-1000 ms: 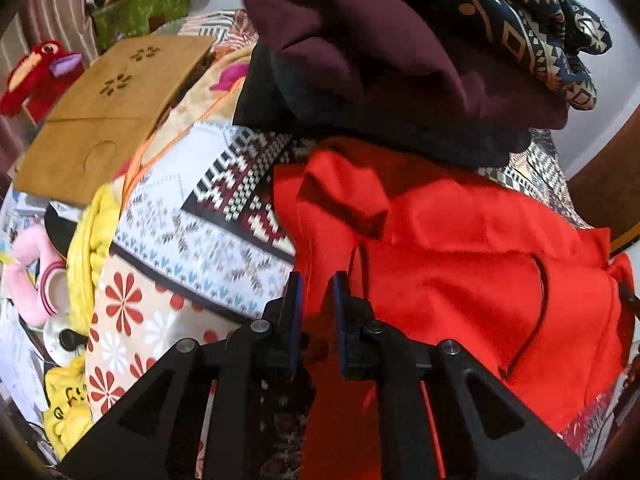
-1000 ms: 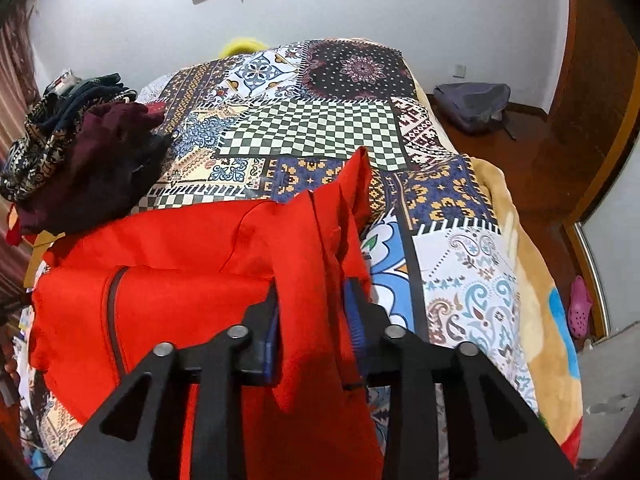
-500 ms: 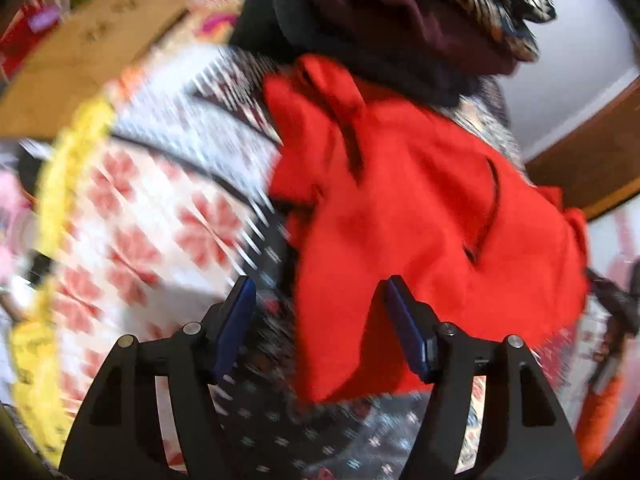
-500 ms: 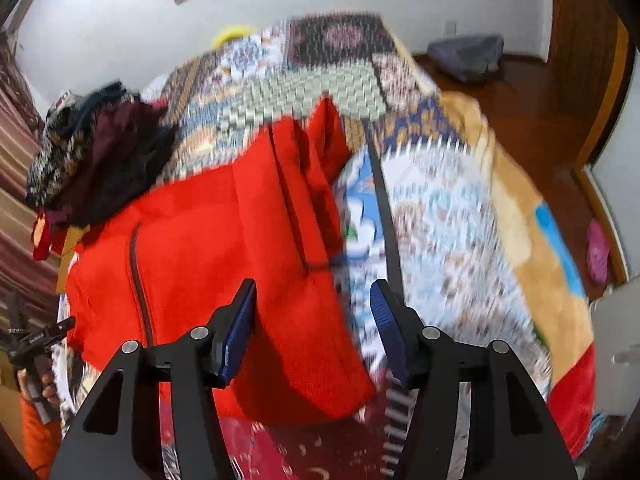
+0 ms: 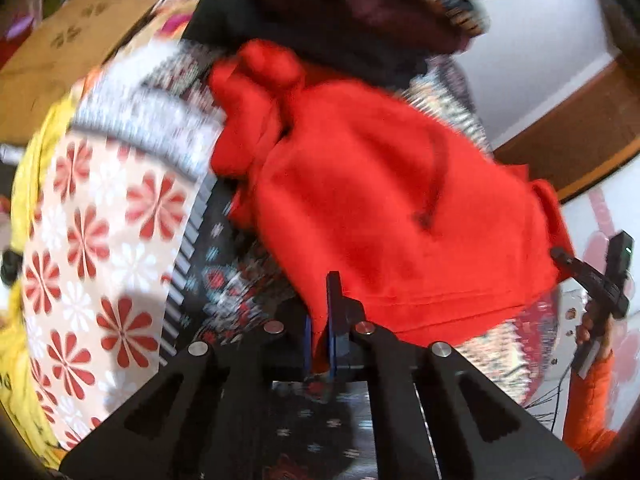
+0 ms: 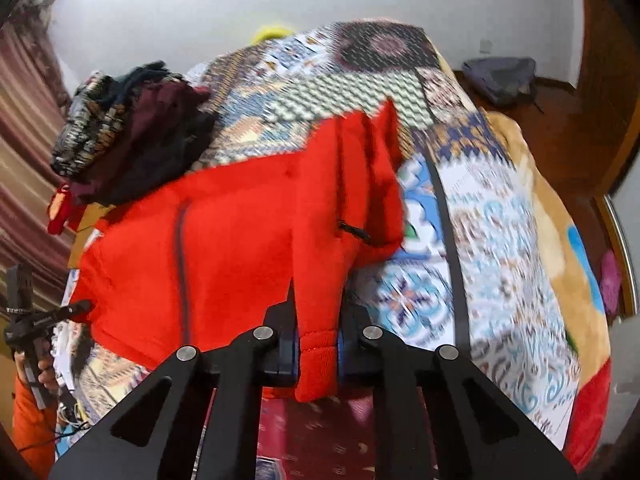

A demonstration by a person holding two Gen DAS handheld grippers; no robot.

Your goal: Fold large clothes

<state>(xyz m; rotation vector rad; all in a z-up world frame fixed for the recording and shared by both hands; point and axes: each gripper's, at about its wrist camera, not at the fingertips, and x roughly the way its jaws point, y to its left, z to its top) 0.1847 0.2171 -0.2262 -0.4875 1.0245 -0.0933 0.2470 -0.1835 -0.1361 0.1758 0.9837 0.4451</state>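
Observation:
A red jacket [image 5: 372,200] lies spread on a patchwork bedspread [image 5: 120,208], partly folded, with a dark zip line on its front. My left gripper [image 5: 318,344] is shut on the jacket's near hem corner. In the right wrist view the same red jacket [image 6: 240,240] shows with a folded flap at its right side. My right gripper [image 6: 318,344] is shut on a thick fold of the hem at the near edge. Each view shows the other gripper at the jacket's far corner.
A pile of dark maroon and patterned clothes [image 6: 128,136] sits on the bed beyond the jacket, also in the left wrist view [image 5: 360,12]. A brown cardboard piece [image 5: 64,52] and yellow fabric [image 5: 24,184] lie left. A grey bag [image 6: 500,78] lies on the wooden floor.
Both grippers were shut on the jacket a second ago, opened and drew back half a second ago, and have now closed on its near hem. The jacket lies flatter and more folded.

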